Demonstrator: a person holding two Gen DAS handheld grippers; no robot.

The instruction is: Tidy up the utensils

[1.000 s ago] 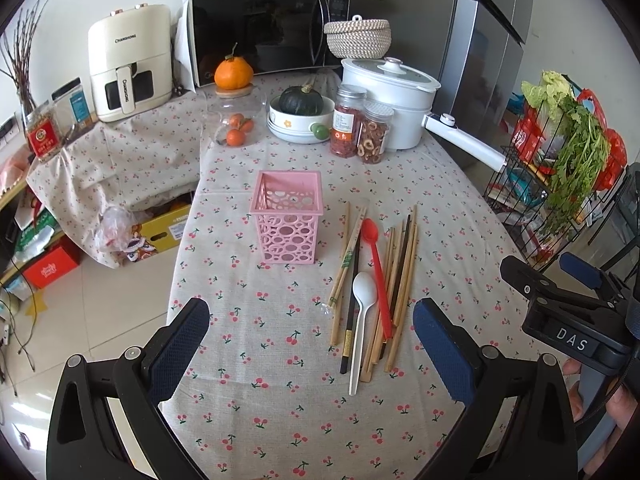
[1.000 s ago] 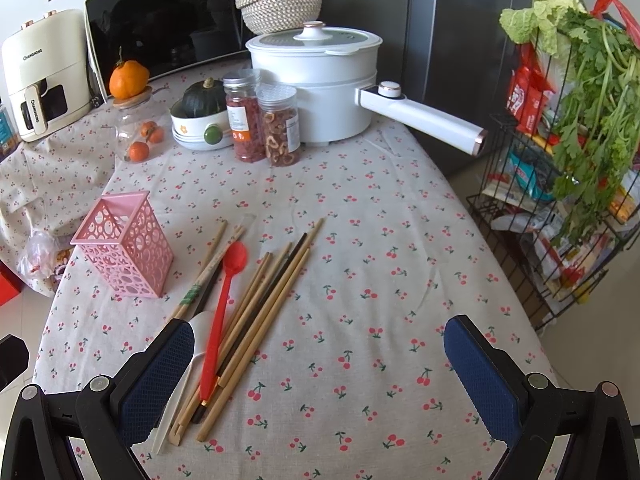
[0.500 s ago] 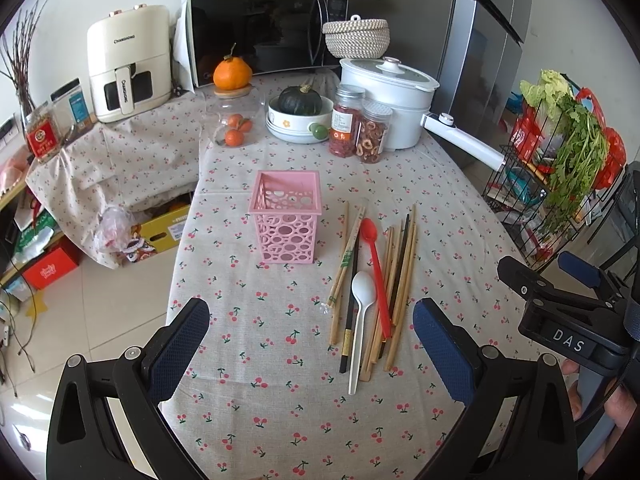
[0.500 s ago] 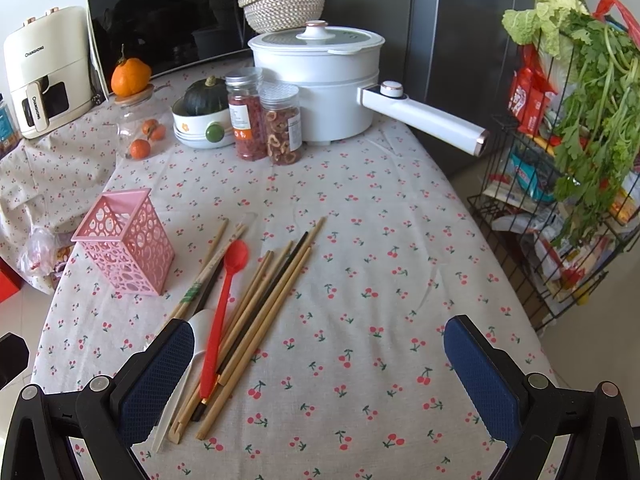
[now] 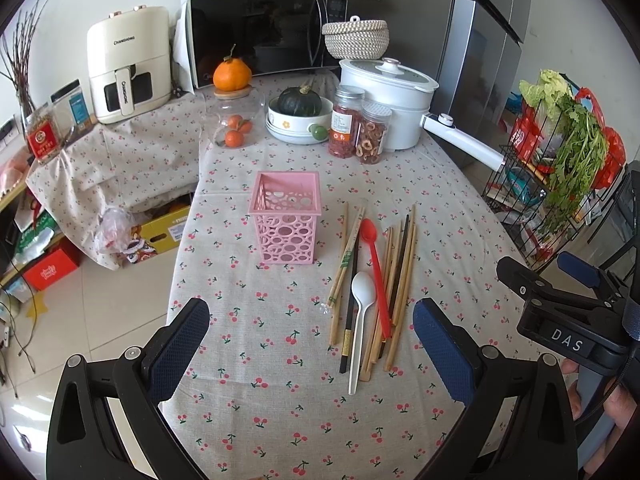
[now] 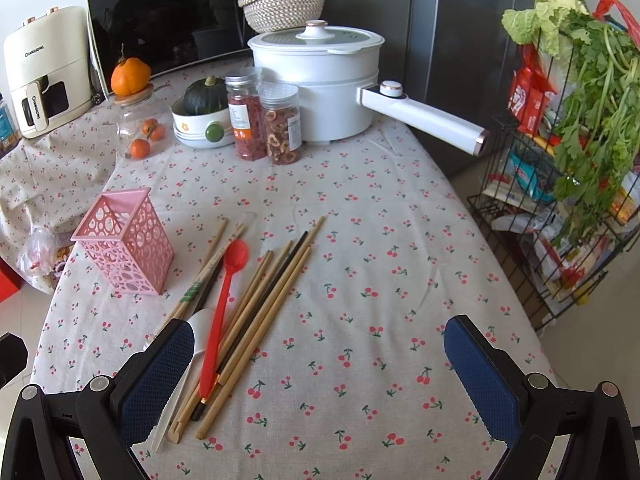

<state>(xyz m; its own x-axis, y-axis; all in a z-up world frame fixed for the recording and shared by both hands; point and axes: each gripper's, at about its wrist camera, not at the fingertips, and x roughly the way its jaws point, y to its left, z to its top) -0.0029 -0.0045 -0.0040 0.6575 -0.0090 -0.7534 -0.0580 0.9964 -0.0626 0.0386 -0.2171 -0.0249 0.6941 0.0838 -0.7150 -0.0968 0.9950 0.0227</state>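
The loose bundle of wooden chopsticks [image 5: 394, 276], with a red plastic spoon [image 5: 376, 276] and a white plastic spoon [image 5: 360, 320], lies mid-bench just beside the empty pink perforated plastic holder [image 5: 285, 220]. Both the left tongs [image 5: 312, 344] and the right tongs [image 6: 316, 380] hover released near the front edge. I would pinch one utensil at its near end and drop it upright into the holder.

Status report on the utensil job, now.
Left gripper open, right gripper open, both empty. Chopsticks, red spoon, white spoon loose beside pink holder. Nothing in the way.

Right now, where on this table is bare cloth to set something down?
Free: the near cloth in front of the pink holder, and the wide stretch right of the chopsticks. Crowded: the back, around the jars and pot.
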